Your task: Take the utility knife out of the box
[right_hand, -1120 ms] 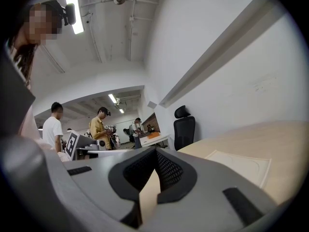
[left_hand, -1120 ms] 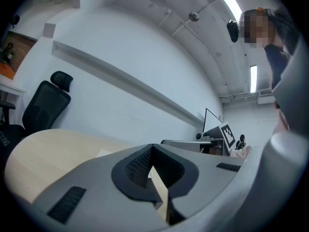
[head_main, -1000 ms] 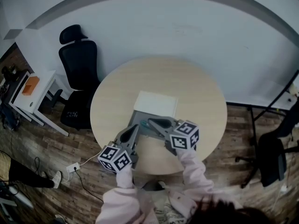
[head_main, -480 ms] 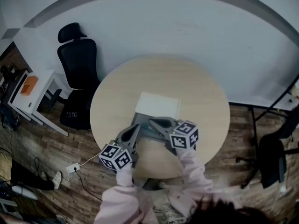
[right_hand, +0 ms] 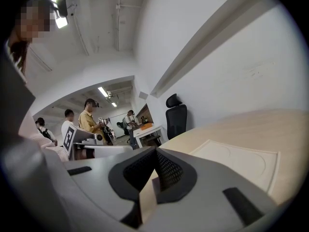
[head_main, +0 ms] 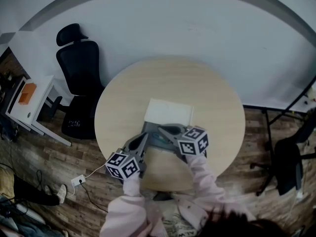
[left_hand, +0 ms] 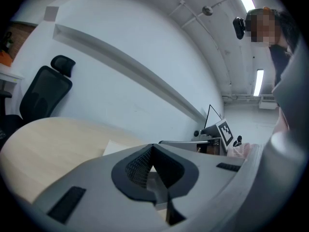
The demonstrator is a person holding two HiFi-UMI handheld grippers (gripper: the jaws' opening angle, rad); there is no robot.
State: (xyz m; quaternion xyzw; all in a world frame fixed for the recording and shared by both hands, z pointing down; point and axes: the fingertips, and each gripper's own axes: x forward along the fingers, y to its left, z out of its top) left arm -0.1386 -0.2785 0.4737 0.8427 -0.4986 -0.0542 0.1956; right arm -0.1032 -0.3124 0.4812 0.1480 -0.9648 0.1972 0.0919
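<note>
**Reader:** What lies nearest the head camera?

**I:** My two pale pink sleeves (head_main: 132, 204), each ending in a gripper. The marker cube (head_main: 122, 166) of my left gripper (head_main: 142, 138) sits at the near rim of the table (head_main: 118, 95). My right gripper (head_main: 165, 131) lies just beside it, a little further in over the tabletop.

**Reader:** State of the fingers?

**I:** On the left gripper (left_hand: 152, 148), my fingers are closed tip to tip, with nothing between them. On the right gripper (right_hand: 155, 151), the pads are likewise together and empty. Both point across the table (left_hand: 48, 139) toward the box (head_main: 169, 112).

**Reader:** Where is the utility knife?

**I:** It is not visible in any view. The box, flat and white, rests on the round wooden table (right_hand: 251, 122) just beyond my fingertips, with its broad face upward. In the right gripper view, the box (right_hand: 241, 161) shows a shallow pressed outline on that face. In the left gripper view, only a pale strip of the box (left_hand: 117, 147) shows above my fingers.

**Reader:** And beyond the table?

**I:** To the left, a black office chair (head_main: 79, 73) stands close to the rim. Further left is a white desk (head_main: 34, 107) bearing an orange thing (head_main: 27, 94). To the right, a dark chair (head_main: 289, 167) stands on the wooden floor (head_main: 49, 152). A pale wall (head_main: 197, 28) stands behind them all. In the right gripper view, several people (right_hand: 89, 121) stand in the far room, past the office chair (right_hand: 176, 117).
</note>
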